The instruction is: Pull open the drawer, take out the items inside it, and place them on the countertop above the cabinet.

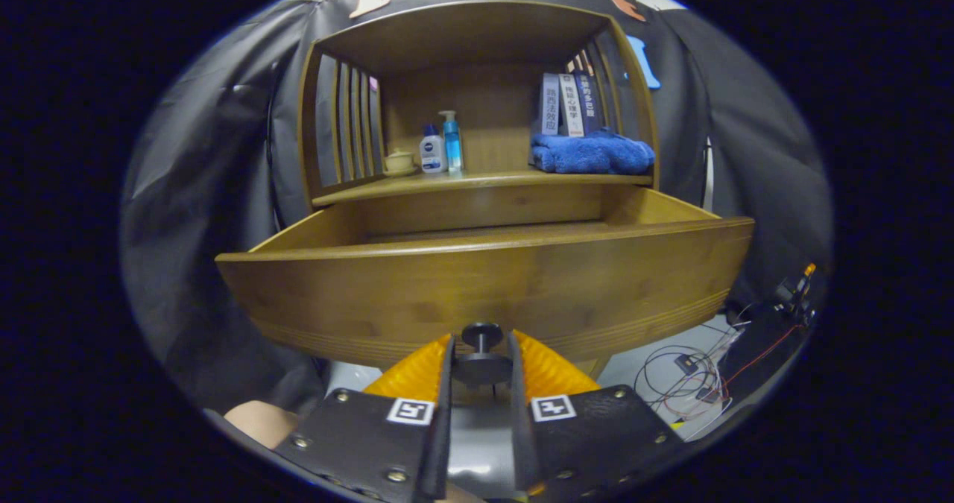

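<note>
The wooden cabinet's drawer stands pulled out toward me, its wide front panel just beyond my fingers. A dark round knob sticks out of the panel's lower middle. My gripper is shut on the knob, one finger pressing each side of it. The front panel hides the inside of the drawer, so I cannot see its contents. The countertop runs above the drawer, under the cabinet's open shelf frame.
On the countertop, left of middle, stand a cream cup, a white bottle and a blue pump bottle. A folded blue towel and upright books fill its right end. Loose cables lie on the floor at lower right.
</note>
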`<state>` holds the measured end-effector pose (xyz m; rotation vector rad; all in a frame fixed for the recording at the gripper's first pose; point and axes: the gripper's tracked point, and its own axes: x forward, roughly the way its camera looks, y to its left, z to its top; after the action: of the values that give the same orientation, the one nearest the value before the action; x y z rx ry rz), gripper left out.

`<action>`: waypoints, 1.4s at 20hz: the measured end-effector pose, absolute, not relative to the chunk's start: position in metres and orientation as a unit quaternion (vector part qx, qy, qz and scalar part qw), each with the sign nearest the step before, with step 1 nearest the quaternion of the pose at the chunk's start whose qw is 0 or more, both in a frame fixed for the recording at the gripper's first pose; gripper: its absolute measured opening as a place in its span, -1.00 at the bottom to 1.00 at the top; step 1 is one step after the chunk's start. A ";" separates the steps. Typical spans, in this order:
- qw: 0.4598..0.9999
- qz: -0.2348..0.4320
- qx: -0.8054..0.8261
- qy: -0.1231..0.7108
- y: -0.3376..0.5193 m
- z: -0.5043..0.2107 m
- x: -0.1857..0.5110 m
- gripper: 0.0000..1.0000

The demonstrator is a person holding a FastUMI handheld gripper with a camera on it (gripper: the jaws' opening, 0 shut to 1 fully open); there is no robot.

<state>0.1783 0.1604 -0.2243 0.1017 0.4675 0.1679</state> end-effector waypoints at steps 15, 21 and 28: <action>0.943 0.157 -0.034 0.290 0.174 -0.130 0.286 -0.03; 0.880 0.177 -0.095 0.430 0.191 -0.205 0.302 0.08; 0.812 0.172 -0.134 0.541 0.186 -0.250 0.293 0.09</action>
<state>0.2929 0.1861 -0.2504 -0.2861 1.1558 0.3664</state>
